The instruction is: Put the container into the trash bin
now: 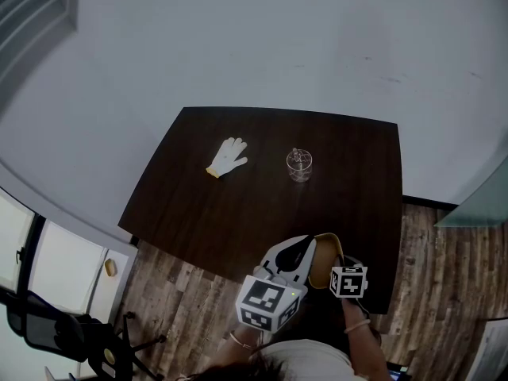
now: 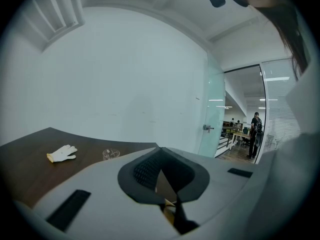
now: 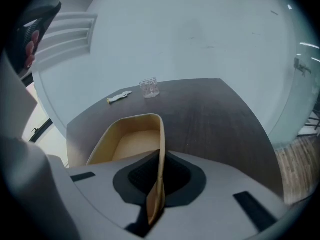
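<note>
— Two grippers show in the head view, low at the near edge of a dark wooden table (image 1: 238, 213): the left gripper (image 1: 304, 246) and the right gripper (image 1: 340, 262). What lies between them?

— A tan open container (image 1: 325, 256), right at the table's near edge, with one gripper on each side of it. Farther off on the table lie a white glove (image 1: 228, 157) to the left and a clear cup (image 1: 299, 164) to its right, well apart from the container. Wooden floor (image 1: 444, 276) runs around the table.

— And the left gripper view?

— The left gripper (image 2: 161, 176) has its dark pads drawn together, pinching a thin tan edge of the container (image 2: 169, 204) low between them. Beyond it, the glove (image 2: 62, 153) and the cup (image 2: 111, 154) rest on the table (image 2: 30, 169) to the far left.

— How does the right gripper view read?

— The right gripper (image 3: 160, 169) is clamped on the container's (image 3: 127, 144) right wall, which stands upright between the pads. The container's open hollow spreads to the left of the jaws. The cup (image 3: 149, 88) and the glove (image 3: 119, 98) sit at the far side of the table (image 3: 210, 119).
</note>
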`<act>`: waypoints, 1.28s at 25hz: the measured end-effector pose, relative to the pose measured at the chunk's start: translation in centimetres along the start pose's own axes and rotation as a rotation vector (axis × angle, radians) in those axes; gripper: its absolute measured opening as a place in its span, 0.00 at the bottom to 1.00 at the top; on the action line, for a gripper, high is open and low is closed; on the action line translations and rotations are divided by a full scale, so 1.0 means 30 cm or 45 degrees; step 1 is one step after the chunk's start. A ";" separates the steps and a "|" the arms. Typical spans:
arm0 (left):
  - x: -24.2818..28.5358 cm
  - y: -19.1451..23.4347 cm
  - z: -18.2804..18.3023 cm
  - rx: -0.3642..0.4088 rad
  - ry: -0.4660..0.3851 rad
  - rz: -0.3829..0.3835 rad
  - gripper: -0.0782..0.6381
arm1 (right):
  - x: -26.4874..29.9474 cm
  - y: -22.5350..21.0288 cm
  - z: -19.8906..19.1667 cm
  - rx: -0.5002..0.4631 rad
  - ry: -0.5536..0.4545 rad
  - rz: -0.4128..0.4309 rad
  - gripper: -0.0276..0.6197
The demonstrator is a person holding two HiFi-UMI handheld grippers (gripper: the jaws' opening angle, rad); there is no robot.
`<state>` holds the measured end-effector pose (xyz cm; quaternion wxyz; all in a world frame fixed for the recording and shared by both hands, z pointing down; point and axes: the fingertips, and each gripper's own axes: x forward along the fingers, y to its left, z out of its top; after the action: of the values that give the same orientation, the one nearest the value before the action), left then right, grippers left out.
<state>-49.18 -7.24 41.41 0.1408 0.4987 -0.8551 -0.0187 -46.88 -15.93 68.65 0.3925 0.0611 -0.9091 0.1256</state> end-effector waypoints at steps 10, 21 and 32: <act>-0.051 -0.035 -0.011 -0.003 -0.007 -0.041 0.13 | -0.099 0.033 0.034 0.052 -0.106 0.024 0.06; -0.196 -0.096 -0.005 0.003 -0.056 -0.082 0.13 | -0.277 0.090 0.063 0.024 -0.250 -0.006 0.06; -0.378 -0.184 -0.027 0.010 -0.090 -0.149 0.13 | -0.464 0.145 0.003 0.032 -0.363 -0.072 0.06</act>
<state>-39.06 -0.19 38.72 0.1072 0.5475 -0.8289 -0.0411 -38.33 -11.60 57.65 0.2620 0.1088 -0.9519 0.1157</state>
